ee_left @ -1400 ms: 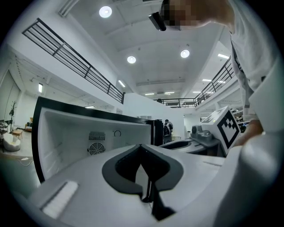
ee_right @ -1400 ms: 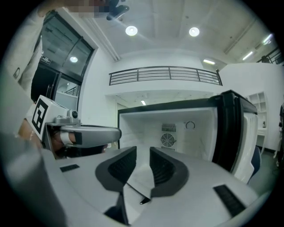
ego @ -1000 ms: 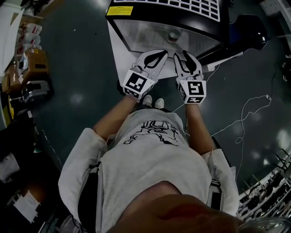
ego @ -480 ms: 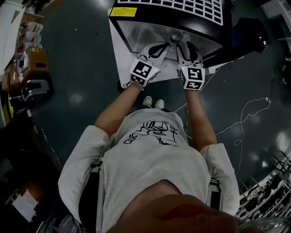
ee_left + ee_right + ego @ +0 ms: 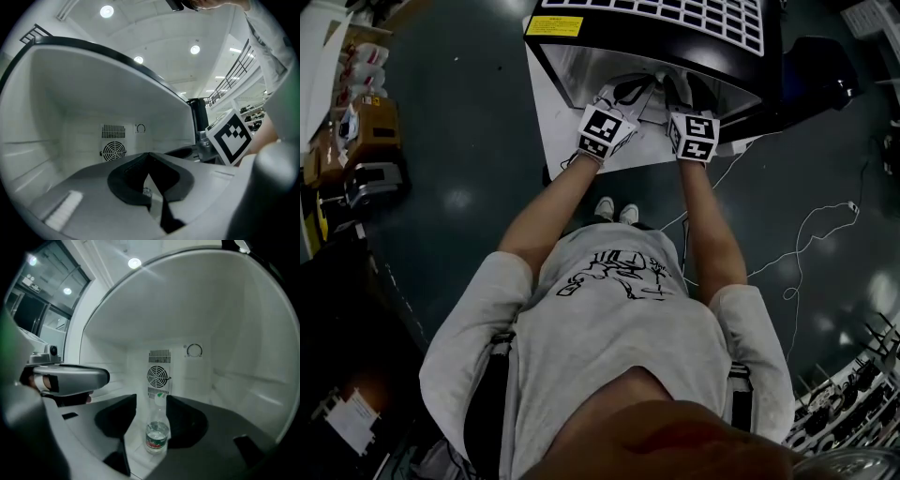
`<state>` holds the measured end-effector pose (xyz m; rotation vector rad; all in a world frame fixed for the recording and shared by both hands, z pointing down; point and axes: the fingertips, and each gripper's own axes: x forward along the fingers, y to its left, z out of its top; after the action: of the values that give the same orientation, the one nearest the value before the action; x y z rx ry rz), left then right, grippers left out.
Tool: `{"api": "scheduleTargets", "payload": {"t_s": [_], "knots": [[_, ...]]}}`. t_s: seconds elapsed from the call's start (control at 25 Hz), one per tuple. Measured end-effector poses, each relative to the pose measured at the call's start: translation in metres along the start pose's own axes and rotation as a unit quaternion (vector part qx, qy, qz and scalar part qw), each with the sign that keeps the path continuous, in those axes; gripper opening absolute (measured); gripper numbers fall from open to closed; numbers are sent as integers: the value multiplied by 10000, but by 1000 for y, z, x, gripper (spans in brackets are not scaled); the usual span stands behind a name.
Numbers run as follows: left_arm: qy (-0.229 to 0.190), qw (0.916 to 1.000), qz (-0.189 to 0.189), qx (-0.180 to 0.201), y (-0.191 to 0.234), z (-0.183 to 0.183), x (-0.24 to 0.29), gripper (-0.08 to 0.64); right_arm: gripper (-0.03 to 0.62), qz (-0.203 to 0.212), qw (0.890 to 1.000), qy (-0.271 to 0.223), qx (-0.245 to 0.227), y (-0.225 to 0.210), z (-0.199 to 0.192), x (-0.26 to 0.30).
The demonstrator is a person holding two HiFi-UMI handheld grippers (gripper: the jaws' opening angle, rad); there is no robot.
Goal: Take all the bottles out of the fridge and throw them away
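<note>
A: Head view first: the fridge (image 5: 628, 42) stands open, and the left gripper (image 5: 623, 91) and right gripper (image 5: 680, 89) both reach into its white interior, close together. Where is the trouble?

B: Crowding, I think. The left gripper's jaws are pressed together on nothing, so it can't steady anything. It also sits just beside the right one, where a sideways swing could bump it.

A: And the right?

B: Its jaws have just been opening and stand wide. In the right gripper view the bottle (image 5: 156, 434) stands upright on the fridge floor, in the gap between them. It is in front of the fan grille (image 5: 158, 376), and neither pad touches it.

A: So closing should do it.

B: Only if it's centred. The bottle looks tall, narrow and mostly empty, so light. One jaw arriving first would likely tip it and send it rolling toward the back wall. Closing high, near the cap (image 5: 161, 398), risks it slipping out.
</note>
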<state>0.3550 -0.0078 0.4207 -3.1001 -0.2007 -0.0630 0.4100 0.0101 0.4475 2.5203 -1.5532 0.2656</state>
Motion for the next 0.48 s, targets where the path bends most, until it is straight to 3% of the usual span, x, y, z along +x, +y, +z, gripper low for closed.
{"api": "scheduleTargets", "payload": {"t_s": [0.48], "knots": [[299, 9993, 77, -210, 26, -35, 28, 9, 187, -140, 9995, 233, 143, -16, -19, 50]]}}
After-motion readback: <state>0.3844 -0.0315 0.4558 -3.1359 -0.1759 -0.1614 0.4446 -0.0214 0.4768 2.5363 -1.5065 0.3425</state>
